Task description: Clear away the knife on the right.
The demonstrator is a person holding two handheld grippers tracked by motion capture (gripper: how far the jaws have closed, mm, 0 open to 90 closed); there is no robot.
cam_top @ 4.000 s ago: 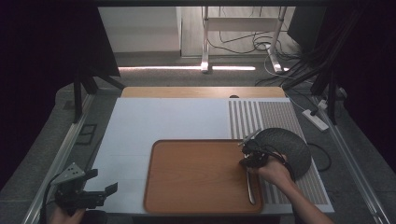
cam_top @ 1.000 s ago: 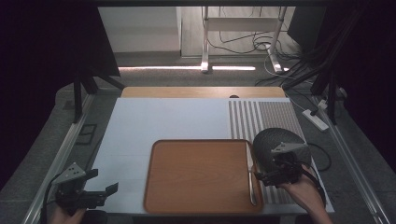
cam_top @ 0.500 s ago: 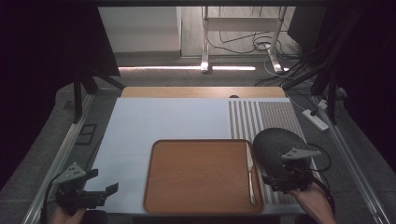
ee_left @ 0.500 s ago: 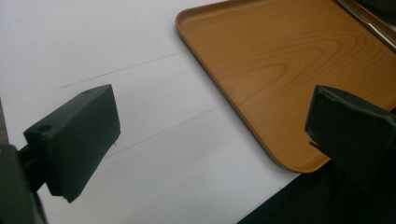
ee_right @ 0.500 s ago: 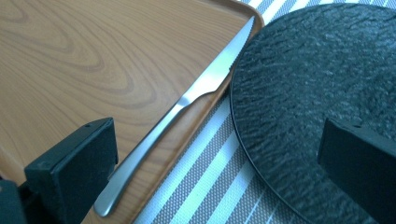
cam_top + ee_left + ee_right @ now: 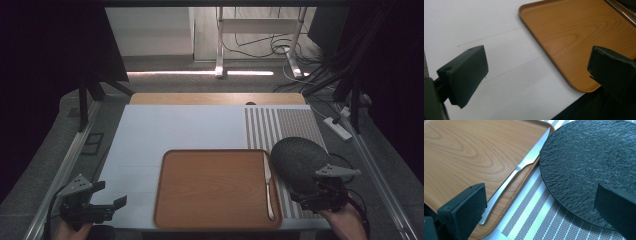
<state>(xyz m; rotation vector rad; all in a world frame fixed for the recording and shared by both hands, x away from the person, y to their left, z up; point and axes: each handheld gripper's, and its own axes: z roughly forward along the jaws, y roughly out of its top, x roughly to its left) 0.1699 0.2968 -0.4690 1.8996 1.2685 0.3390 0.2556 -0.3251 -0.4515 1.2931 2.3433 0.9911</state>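
Here, knife (image 6: 268, 184) lies along tray (image 6: 210, 190) right rim, beside plate (image 6: 298, 161), likely as a place setting. Right gripper (image 6: 320, 196) and left gripper (image 6: 95, 207): jaws spread, empty, at near table (image 6: 175, 127) edge.

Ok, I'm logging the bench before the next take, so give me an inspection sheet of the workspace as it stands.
Surface: white table top with a striped placemat at right.
Job's things: wooden tray at front centre; knife lying along its right edge; dark round plate on the placemat beside the tray.
Clutter: nothing seen.
Grippers: left tool open, empty, over the front left corner; right tool open, empty, at the plate's near edge.
Cables: a tangle on the floor beyond the table.
Surroundings: dark room, metal frame legs behind.
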